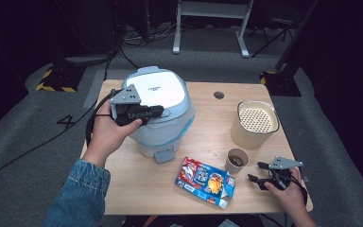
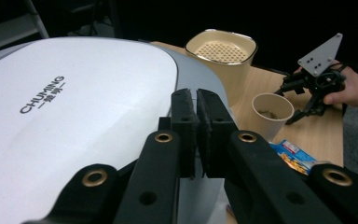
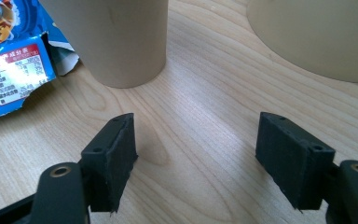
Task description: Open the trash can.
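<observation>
Denim sleeve point(image 1: 78, 196), black claws point(image 1: 144, 112)

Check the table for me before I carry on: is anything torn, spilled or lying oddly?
The blue snack box lies flat near the front edge with one end torn open, a ragged flap beside the paper cup. Nothing looks spilled; the appliance and the beige container stand upright.

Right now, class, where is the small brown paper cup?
In the high view, the small brown paper cup stands right of centre, between the blue snack box and the open right gripper.
</observation>
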`<state>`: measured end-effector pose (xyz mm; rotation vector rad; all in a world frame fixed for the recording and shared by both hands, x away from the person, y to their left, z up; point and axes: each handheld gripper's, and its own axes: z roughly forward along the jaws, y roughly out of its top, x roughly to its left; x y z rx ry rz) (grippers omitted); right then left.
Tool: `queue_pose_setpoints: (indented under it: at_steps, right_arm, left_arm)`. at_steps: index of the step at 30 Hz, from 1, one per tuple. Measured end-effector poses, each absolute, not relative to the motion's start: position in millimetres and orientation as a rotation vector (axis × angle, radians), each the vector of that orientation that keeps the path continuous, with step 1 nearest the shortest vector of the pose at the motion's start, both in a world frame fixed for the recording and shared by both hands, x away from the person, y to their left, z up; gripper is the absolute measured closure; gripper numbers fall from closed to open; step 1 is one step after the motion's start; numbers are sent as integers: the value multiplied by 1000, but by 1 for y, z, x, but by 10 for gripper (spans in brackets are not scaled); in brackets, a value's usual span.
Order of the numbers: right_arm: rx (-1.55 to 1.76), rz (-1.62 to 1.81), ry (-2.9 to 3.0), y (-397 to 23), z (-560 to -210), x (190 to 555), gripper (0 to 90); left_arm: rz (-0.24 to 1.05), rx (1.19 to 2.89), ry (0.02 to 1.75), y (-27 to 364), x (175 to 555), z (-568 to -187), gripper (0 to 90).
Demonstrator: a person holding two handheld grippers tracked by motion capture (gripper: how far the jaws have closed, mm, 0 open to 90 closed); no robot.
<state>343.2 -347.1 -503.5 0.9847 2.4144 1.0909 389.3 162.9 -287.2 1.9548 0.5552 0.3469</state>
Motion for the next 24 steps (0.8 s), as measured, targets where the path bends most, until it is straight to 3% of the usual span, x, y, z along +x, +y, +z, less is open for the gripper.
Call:
queue_pose_setpoints:
  at_steps: [11, 24]
  right_arm:
    - [986, 1091, 2414, -347, -503, 343, 288]
    - [986, 1090, 2414, -347, -503, 343, 288]
  left_arm:
    - [417, 1977, 523, 157, 387, -288, 900]
    - [403, 1970, 548, 156, 385, -288, 890]
